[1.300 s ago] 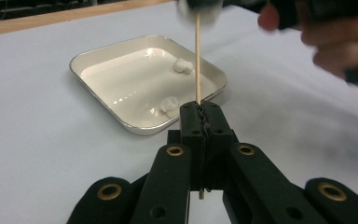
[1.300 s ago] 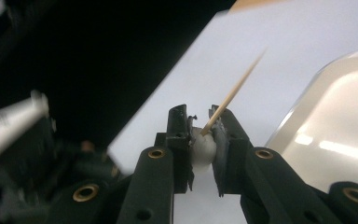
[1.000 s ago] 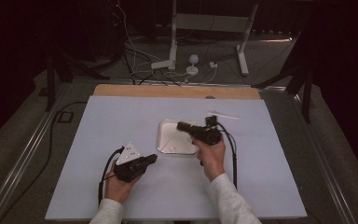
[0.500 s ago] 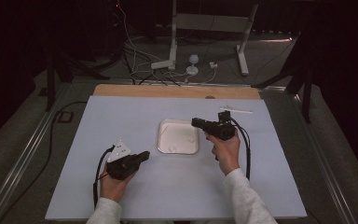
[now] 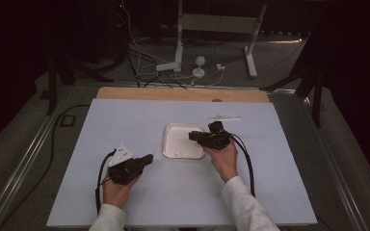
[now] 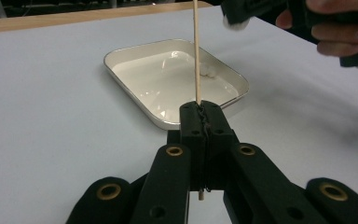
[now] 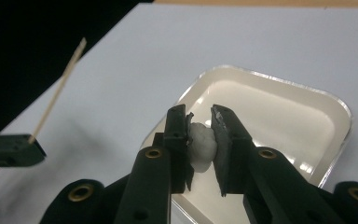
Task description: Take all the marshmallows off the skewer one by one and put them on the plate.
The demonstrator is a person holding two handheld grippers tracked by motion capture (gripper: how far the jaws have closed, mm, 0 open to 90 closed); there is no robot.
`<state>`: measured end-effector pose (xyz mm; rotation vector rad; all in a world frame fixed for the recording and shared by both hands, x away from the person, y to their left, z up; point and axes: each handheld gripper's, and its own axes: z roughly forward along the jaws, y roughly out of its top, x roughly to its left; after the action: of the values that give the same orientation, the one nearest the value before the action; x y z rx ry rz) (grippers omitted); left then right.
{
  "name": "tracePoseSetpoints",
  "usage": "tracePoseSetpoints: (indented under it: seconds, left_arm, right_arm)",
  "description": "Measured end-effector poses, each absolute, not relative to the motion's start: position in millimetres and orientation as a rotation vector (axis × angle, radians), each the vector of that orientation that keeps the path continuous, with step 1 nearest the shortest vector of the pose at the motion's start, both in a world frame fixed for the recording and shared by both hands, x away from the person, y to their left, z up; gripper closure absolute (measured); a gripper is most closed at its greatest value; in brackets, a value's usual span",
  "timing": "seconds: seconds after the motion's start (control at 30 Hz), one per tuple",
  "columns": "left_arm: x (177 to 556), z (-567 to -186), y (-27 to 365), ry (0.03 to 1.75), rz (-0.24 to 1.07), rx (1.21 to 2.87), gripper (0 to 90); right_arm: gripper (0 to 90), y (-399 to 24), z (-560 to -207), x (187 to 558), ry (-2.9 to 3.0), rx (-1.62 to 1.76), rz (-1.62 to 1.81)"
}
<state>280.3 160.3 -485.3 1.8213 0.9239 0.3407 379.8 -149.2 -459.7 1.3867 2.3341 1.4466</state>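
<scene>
1. High view. A person sits at a table [image 5: 125, 120] covered in pale blue, a gripper in each hand. The left gripper [image 5: 147, 159] lies low near the front left, pointing toward a white tray [image 5: 173, 144] at the middle of the table. The right gripper [image 5: 192, 136] hovers over the tray's right edge. A thin pale item [image 5: 224, 117] lies beyond the tray; I cannot tell what it is.

2. Left gripper view. The left gripper [image 6: 200, 112] has its jaws pressed together on a thin wooden skewer [image 6: 196, 51], which stands upright out of the jaw tips, with a short stub showing below. The tray [image 6: 135, 100] lies just ahead, and a small white piece [image 6: 209, 70] rests on its floor near the far right wall. The right gripper [image 6: 235, 21] shows at the top, carrying a white lump at its tip.

3. Right gripper view. The right gripper [image 7: 200, 135] pinches a soft white lump [image 7: 200, 145] between its jaws, held above the tray [image 7: 340, 140]. The jaws are not fully closed; the lump keeps them apart. The skewer [image 7: 58, 91] shows at the left, tilted, well apart from the lump.

4. Judgement. The step in hand appears to be bringing the lump to the skewer for spearing. The next move calls for aligning the skewer tip with the lump's middle, between the jaws, then pushing steadily. Too hard a squeeze could deform the soft lump.
</scene>
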Motion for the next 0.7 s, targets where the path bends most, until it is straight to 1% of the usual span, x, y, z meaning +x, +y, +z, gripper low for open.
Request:
tracePoseSetpoints:
  seconds: [0.1, 0.13, 0.17, 0.23, 0.27, 0.3, 0.33, 0.4, 0.57, 0.63, 0.7]
  left_arm:
    - [280.8, -485.4, 160.2, 0.927, 0.338, 1.817, 90.0]
    - [280.9, -485.5, 160.2, 0.927, 0.338, 1.818, 90.0]
    - [280.9, -485.5, 160.1, 0.928, 0.338, 1.817, 90.0]
    - [280.9, -485.5, 159.9, 0.928, 0.338, 1.818, 90.0]
    - [280.9, -485.5, 159.8, 0.928, 0.339, 1.818, 90.0]
    - [281.0, -485.6, 159.7, 0.929, 0.338, 1.817, 90.0]
    - [281.0, -485.7, 159.5, 0.93, 0.338, 1.817, 90.0]
    - [281.1, -485.7, 159.1, 0.933, 0.335, 1.812, 90.0]
    - [281.1, -485.1, 157.4, 0.938, 0.33, 1.808, 90.0]
    - [281.5, -484.1, 156.9, 0.941, 0.331, 1.804, 90.0]
    - [282.0, -482.8, 156.7, 0.939, 0.327, 1.8, 90.0]
  right_arm:
    - [74.5, -147.3, -466.0, 379.0, 2.341, 1.385, 1.407]
    - [71.0, -147.8, -468.6, 379.5, 2.338, 1.395, 1.403]
    - [65.5, -148.4, -471.2, 380.1, 2.337, 1.406, 1.397]
    - [53.9, -149.4, -475.5, 381.2, 2.326, 1.421, 1.381]
    - [46.3, -150.0, -476.8, 381.3, 2.315, 1.431, 1.37]
    - [41.3, -150.5, -477.6, 381.7, 2.307, 1.434, 1.355]
    - [39.7, -151.2, -478.2, 381.9, 2.309, 1.428, 1.361]
    - [30.2, -151.8, -477.2, 380.7, 2.287, 1.418, 1.36]
    - [15.8, -153.2, -471.4, 375.7, 2.277, 1.381, 1.41]
    - [13.6, -154.0, -468.7, 372.7, 2.277, 1.358, 1.427]
    - [8.7, -154.6, -466.0, 369.4, 2.281, 1.33, 1.436]
